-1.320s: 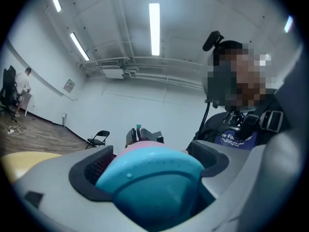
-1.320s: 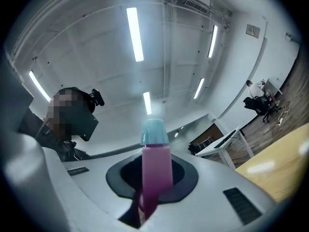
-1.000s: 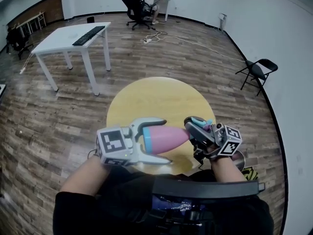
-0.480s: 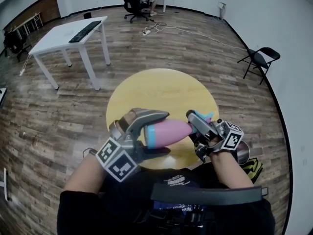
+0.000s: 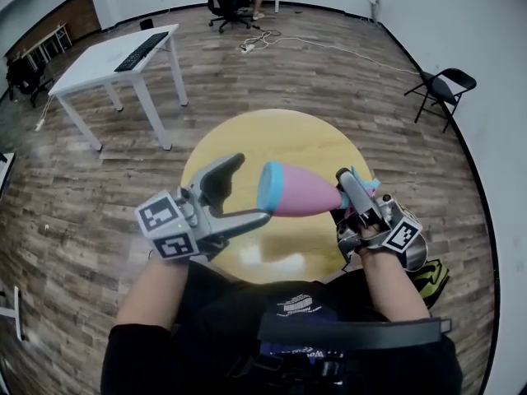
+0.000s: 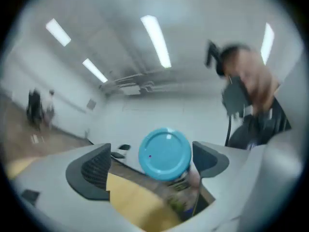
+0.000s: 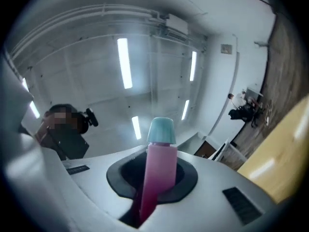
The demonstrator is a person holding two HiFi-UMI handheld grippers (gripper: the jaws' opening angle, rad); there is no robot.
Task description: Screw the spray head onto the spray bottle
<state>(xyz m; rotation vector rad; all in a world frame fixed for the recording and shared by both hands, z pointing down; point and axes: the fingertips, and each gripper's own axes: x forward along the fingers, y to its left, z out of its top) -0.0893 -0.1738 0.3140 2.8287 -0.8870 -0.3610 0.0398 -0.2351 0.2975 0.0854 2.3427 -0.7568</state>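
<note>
Pink-bodied spray bottle (image 5: 300,192) is held level in the air above the near half of the yellow round table (image 5: 280,134), blue base (image 6: 164,153) pointing toward the left gripper (image 5: 249,188). The right gripper (image 5: 344,189), above the table's near right edge, is clamped on the bottle's narrow neck end, where the spray head (image 5: 365,183) sits just behind its jaws.

Change from half a second ago: the left gripper then enclosed the bottle's base end. It has now let go. Its jaws stand wide apart and empty above the table's near left edge, with the base just beyond their tips.

Judgement: this looks like a regrip between turns. The bottle hangs from one grip only, so the left gripper should re-close on the body before further tightening.
</note>
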